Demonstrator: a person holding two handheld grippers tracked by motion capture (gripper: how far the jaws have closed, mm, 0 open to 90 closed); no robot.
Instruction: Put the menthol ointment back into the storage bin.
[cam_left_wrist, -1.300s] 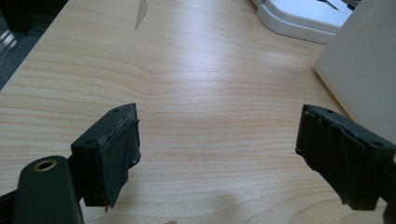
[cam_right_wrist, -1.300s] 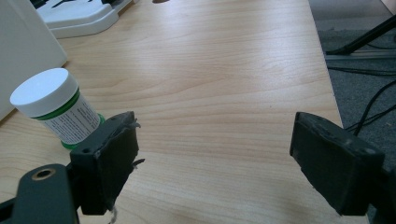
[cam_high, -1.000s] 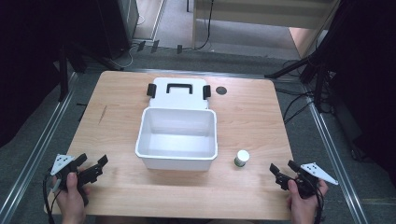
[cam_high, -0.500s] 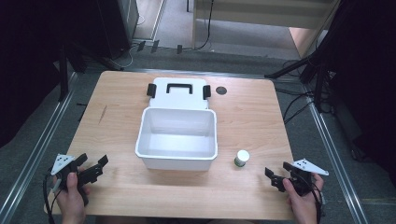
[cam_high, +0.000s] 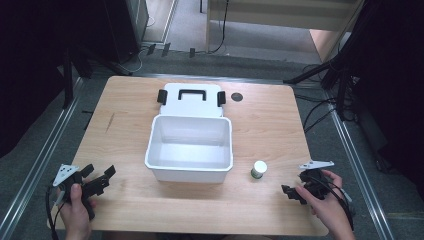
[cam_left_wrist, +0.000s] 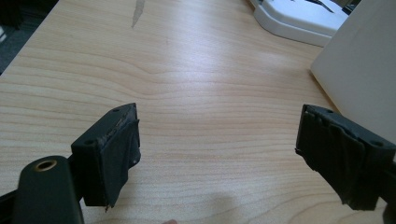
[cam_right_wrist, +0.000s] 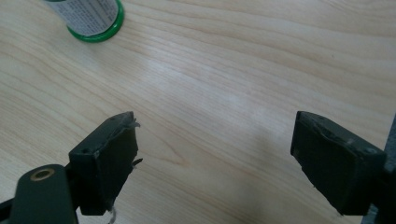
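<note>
White-capped jar (cam_high: 258, 169) stands beside the bin (cam_high: 190, 172), ungrasped; the right tool (cam_high: 291, 192), released, approaches and must straddle it. Left tool (cam_high: 102, 176) idles released.

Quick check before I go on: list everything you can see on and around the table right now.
White rectangular plastic bin: one, open, table centre.
White flat plastic lid with black handle and clips: one, behind the bin.
Small white-capped bottle with green base: one, right of the bin.
Round dark spot: one, right of the lid.
Light wooden table: one.
Left gripper: black, open, near-left corner.
Right gripper: black, open, near-right, short of the bottle.
</note>
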